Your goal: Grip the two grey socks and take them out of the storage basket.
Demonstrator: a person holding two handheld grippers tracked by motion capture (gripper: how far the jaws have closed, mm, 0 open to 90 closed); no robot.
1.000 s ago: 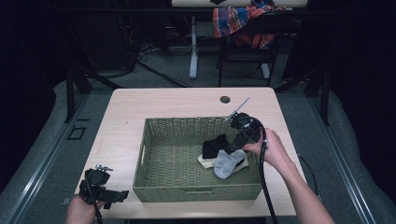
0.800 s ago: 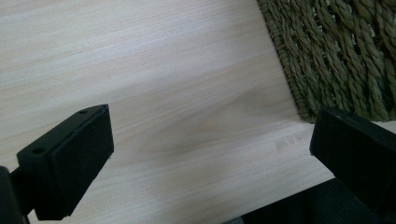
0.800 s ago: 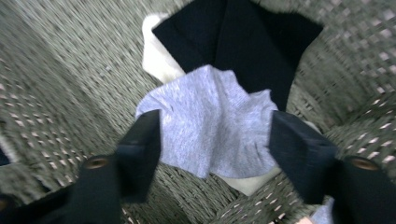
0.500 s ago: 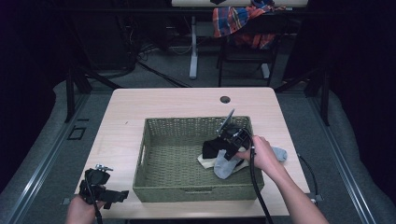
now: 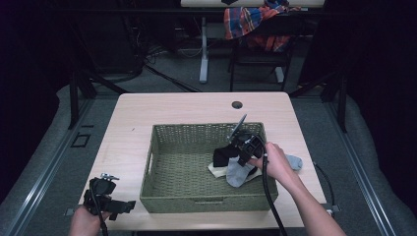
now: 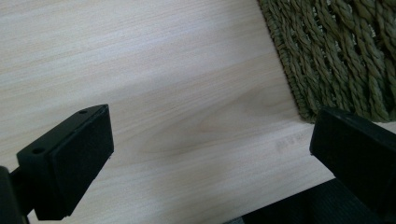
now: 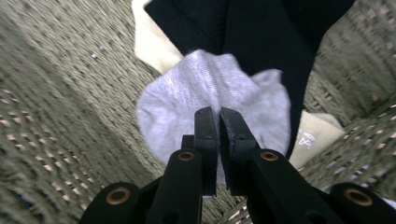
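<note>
Fingers of the left gripper (image 5: 129, 206) stood spread over bare table (image 6: 154, 93) beside the basket (image 5: 162, 196), empty, while the right gripper (image 7: 218, 116), inside the basket at its right end, had just pinched its jaws together on the grey sock (image 7: 187, 107) lying over black cloth (image 7: 261, 32).

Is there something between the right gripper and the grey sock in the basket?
Nothing visible. The right gripper has just closed its jaws on the grey sock, which lies atop the black sock in the basket.
</note>
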